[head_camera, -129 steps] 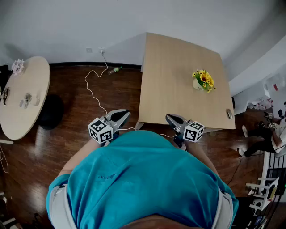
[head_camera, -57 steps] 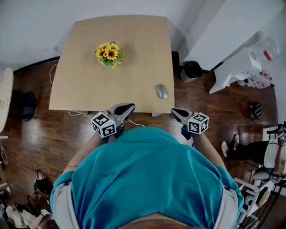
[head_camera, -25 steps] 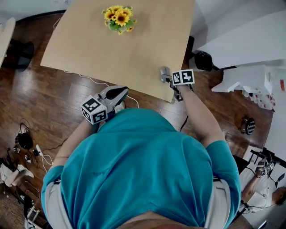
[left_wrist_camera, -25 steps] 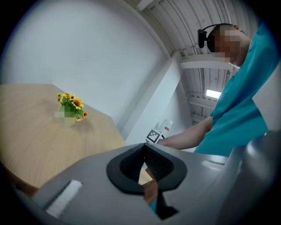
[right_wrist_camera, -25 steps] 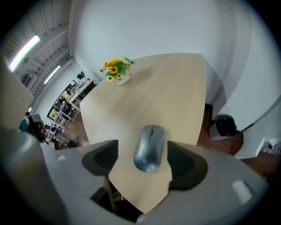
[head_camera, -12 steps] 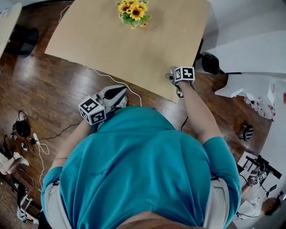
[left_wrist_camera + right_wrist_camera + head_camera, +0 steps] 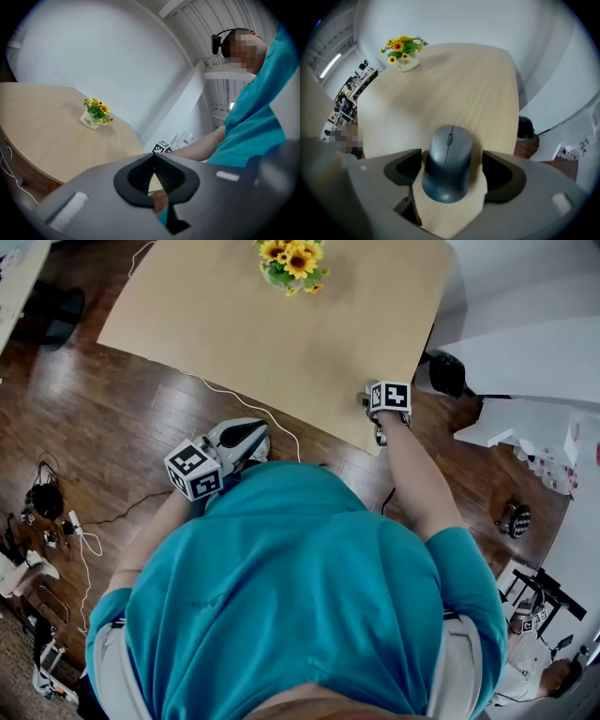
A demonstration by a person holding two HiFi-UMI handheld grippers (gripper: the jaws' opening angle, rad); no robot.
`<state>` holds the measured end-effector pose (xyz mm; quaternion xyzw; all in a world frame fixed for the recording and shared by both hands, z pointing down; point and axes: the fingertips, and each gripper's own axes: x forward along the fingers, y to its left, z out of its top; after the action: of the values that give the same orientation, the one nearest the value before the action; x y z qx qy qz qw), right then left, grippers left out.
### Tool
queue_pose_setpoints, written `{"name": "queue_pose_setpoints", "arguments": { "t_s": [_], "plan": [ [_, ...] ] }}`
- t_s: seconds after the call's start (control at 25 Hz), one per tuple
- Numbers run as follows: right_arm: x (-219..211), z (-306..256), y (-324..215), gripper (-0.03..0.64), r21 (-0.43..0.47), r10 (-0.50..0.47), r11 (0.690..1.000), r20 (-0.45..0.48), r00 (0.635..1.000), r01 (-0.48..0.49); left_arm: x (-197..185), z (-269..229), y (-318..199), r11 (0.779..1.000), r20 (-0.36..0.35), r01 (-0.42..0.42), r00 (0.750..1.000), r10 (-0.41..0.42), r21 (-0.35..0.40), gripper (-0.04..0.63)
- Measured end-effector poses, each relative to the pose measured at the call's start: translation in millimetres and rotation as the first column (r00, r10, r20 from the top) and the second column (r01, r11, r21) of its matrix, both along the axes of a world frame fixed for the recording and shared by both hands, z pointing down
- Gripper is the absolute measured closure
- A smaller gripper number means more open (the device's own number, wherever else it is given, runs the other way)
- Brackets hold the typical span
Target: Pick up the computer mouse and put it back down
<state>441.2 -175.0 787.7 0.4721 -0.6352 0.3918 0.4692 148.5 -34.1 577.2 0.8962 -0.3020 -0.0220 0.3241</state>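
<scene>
The right gripper (image 7: pixel 451 172) is pointing steeply down, its jaws standing wide and just having been closing a little. The grey computer mouse (image 7: pixel 447 152) is lying on the table (image 7: pixel 459 79) between them, with a gap showing beside the right-hand pad. The left gripper (image 7: pixel 153 160) is holding its jaws together

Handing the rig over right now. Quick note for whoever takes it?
Left gripper: shut, empty, held clear of the table.
Right gripper: open, pointing down, jaws astride the mouse; they have just been closing a little, but the pads are not yet pressing on it.
The mouse lies flat on the table, near its edge.
Done: approach only.
Left: close on the mouse, lift it, set it back down.
</scene>
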Motion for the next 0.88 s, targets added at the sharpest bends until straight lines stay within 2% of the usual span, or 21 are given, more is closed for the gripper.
{"name": "queue_pose_setpoints", "arguments": {
  "t_s": [0.08, 0.16, 0.2, 0.28, 0.44, 0.64, 0.88],
  "plan": [
    [2.4, -1.1, -2.4, 0.237, 0.014, 0.011, 1.000, 0.016, 1.000, -0.012, 0.3, 0.8, 0.5, 1.000, 0.003, -0.001, 1.000, 0.001, 0.000, 0.591],
    [12.3, -2.4, -1.8, 0.321, 0.022, 0.020, 1.000, 0.013, 1.000, -0.021, 1.3, 0.0, 1.0, 1.000, 0.006, -0.003, 1.000, 0.003, 0.007, 0.591],
    [15.2, -3.0, -0.8, 0.330, 0.025, 0.012, 1.000, 0.015, 1.000, -0.012, 1.7, -0.6, 1.0, 1.000, 0.008, -0.005, 1.000, 0.005, 0.012, 0.591],
    [15.4, -4.0, 2.3, 0.330, 0.035, -0.015, 0.999, 0.030, 0.999, 0.014, 2.8, -3.7, 0.2, 1.000, 0.008, -0.006, 1.000, 0.006, 0.020, 0.591],
    [11.3, -13.9, 8.5, 0.331, 0.061, -0.012, 0.998, 0.108, 0.994, 0.006, 8.0, -12.0, -4.1, 0.999, 0.008, -0.011, 1.000, 0.011, 0.033, 0.591],
    [0.9, -50.2, 12.9, 0.331, 0.163, -0.077, 0.986, 0.208, 0.975, 0.043, 23.0, -23.6, -12.4, 0.997, 0.005, -0.039, 0.999, 0.039, 0.072, 0.591],
    [-11.6, -117.9, 28.7, 0.331, 0.298, -0.141, 0.954, 0.331, 0.933, 0.038, 52.1, -41.1, -24.7, 0.986, 0.009, -0.101, 0.995, 0.101, 0.129, 0.591]
  ]
}}
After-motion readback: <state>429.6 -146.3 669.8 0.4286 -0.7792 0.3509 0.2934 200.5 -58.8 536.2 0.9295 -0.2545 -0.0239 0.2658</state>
